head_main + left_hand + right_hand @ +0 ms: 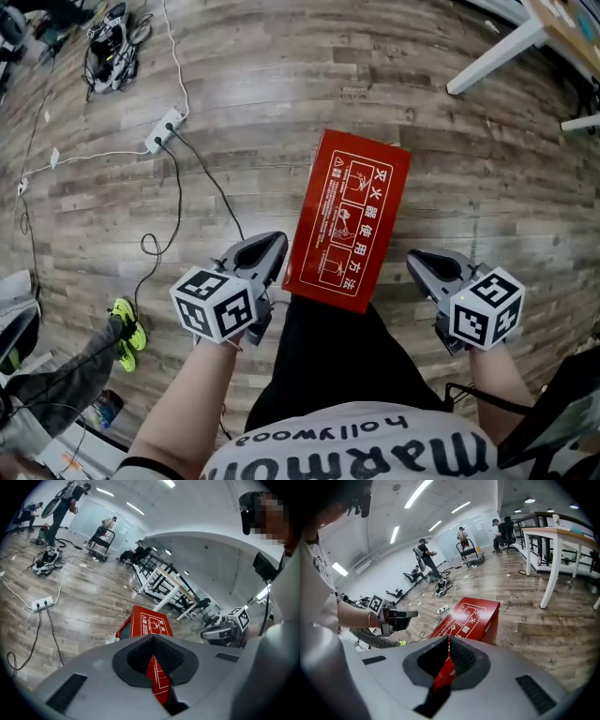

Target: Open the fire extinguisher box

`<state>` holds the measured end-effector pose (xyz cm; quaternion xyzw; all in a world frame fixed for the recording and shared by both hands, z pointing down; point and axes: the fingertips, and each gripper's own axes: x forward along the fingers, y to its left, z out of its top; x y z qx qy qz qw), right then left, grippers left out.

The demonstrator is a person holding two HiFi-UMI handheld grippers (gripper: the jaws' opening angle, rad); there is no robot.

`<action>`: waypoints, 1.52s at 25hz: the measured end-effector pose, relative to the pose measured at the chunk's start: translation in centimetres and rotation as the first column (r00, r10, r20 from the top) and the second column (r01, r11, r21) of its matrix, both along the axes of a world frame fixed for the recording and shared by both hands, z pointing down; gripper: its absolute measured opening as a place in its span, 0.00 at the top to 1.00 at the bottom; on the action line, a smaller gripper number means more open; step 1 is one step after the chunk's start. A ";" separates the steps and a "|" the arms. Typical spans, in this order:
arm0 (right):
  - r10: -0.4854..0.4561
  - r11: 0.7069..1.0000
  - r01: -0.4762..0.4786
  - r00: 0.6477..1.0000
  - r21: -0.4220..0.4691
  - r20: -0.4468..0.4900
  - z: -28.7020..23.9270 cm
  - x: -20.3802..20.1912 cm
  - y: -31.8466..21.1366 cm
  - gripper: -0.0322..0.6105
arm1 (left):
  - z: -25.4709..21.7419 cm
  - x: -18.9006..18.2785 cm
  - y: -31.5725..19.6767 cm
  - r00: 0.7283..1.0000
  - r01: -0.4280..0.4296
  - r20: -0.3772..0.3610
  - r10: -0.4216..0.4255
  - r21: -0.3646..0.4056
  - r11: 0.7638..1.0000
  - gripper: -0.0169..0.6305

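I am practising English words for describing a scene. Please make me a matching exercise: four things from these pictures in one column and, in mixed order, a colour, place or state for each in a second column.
Things
1. fire extinguisher box
2. power strip
3. left gripper
4. table leg

Descriptions
A. jaws together, holding nothing
B. white, slanting, at the head view's top right
C. red, with white print on its top face
D. white, with a black cable plugged into it

Pairs: 1-C, 2-D, 3-A, 4-B
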<state>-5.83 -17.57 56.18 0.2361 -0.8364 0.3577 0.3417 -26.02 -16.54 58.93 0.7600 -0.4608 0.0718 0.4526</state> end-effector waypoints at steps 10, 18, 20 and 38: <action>0.061 0.996 -0.061 0.998 -0.068 -0.007 3.2 0.0 2.7 0.93 | 8.2 0.8 -0.4 0.986 -0.160 -0.052 0.156 -0.073 0.984 0.96; 0.167 0.980 -0.164 0.986 -0.111 0.020 5.0 0.5 3.9 0.93 | 10.3 2.2 -4.1 0.943 -0.227 -0.270 0.196 -0.091 0.970 0.50; 0.189 0.975 -0.186 0.982 -0.122 0.013 5.3 0.9 4.3 0.93 | 10.8 2.9 -4.4 0.920 -0.259 -0.330 0.211 -0.108 0.960 0.50; 0.311 0.943 -0.311 0.950 -0.120 -0.013 5.5 3.7 7.1 0.93 | 11.8 8.1 -3.0 0.770 -0.419 -0.570 0.287 -0.112 0.901 0.63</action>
